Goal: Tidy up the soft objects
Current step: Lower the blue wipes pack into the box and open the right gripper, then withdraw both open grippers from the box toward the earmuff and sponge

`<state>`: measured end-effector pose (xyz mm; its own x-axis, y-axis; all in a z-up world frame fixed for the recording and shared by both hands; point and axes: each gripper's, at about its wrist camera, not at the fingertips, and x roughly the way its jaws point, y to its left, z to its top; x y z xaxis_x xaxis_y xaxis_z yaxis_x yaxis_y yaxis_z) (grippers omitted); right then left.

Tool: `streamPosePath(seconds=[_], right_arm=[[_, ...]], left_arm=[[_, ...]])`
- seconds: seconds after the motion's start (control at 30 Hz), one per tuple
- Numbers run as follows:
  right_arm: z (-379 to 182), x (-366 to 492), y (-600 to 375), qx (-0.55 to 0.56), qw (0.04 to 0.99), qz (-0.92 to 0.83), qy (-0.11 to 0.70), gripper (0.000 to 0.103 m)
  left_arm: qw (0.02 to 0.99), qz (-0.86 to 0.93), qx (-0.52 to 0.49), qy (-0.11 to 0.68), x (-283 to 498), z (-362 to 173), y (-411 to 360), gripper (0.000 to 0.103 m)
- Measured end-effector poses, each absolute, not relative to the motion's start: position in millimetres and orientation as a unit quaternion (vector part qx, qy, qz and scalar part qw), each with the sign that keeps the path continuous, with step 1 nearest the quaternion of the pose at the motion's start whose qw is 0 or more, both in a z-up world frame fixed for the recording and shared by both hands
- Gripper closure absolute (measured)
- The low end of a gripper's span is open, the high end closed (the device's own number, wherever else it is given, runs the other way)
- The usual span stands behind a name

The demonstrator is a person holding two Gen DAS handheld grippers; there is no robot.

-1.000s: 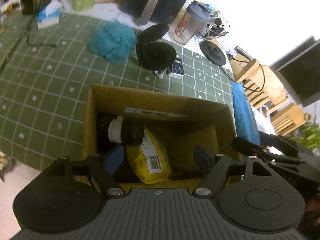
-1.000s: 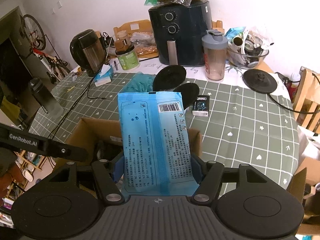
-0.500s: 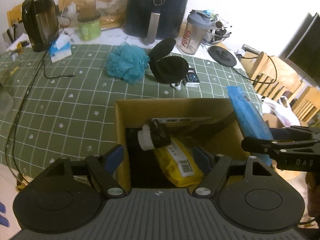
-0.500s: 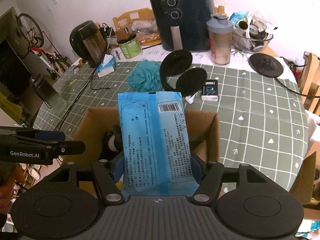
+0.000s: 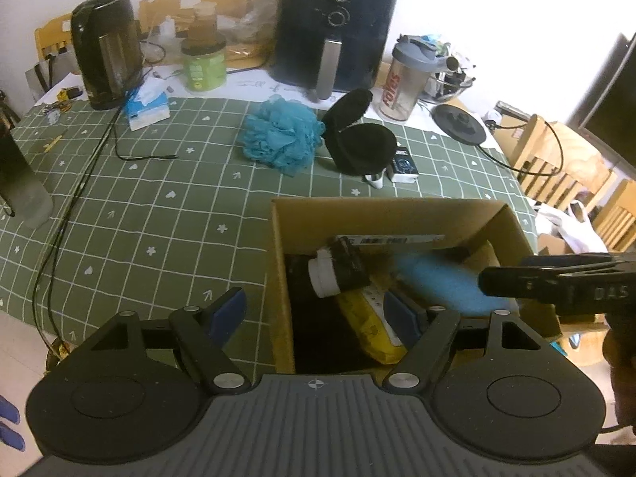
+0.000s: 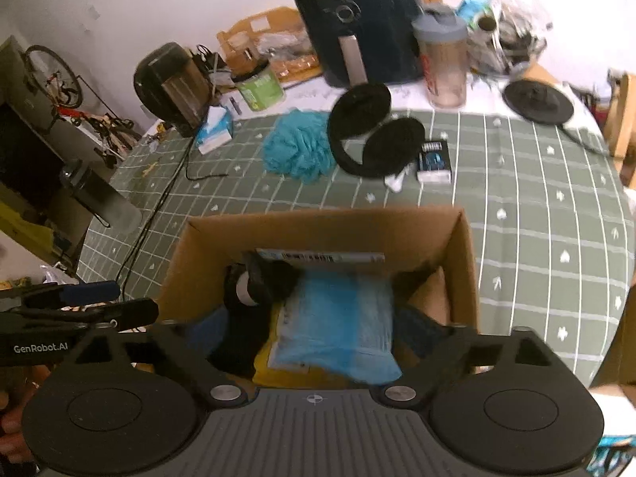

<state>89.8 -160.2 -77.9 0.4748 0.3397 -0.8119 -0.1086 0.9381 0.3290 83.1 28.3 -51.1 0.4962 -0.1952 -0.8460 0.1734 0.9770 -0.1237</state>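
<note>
- My right gripper [image 6: 314,330] sits over the near end of the cardboard box [image 6: 318,230], fingers spread wide apart; the blue packet [image 6: 338,318] lies between them, and with the blur I cannot tell whether the pads touch it.
- My left gripper [image 5: 314,310] is wide open and grips nothing; its left finger [image 5: 228,310] is outside the box's left wall, above the green checked tablecloth [image 5: 159,214], and its right finger is over the box interior.
- Inside the box, the blue packet rests on a yellow packet [image 5: 369,322], with a black-and-white roll [image 5: 338,266] towards the back left corner.
- The box stands at the table's near edge.
- Beyond the box's far wall, a teal bath pouf [image 5: 280,137] sits mid-table, touching black earmuffs [image 5: 357,139] on its right.
- A small dark card box [image 5: 403,165] lies just right of the earmuffs.
- Along the far edge stand a kettle [image 5: 107,47], a green jar [image 5: 202,63], an air fryer [image 5: 334,28] and a shaker bottle [image 5: 405,75].
</note>
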Motion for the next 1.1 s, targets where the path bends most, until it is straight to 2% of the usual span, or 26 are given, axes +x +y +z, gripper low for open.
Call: streamPosePath(seconds=[0.2, 1.1], right_arm=[[-73, 91, -158, 0.101, 0.855, 0.137, 0.49, 0.0], [-64, 95, -210, 0.066, 0.87, 0.072, 0.483, 0.0]], left_arm=[[0.869, -0.094, -0.013, 0.486, 81, -49, 35, 0.027], [0.877, -0.12, -0.018, 0.465, 99, -48, 30, 0.027]])
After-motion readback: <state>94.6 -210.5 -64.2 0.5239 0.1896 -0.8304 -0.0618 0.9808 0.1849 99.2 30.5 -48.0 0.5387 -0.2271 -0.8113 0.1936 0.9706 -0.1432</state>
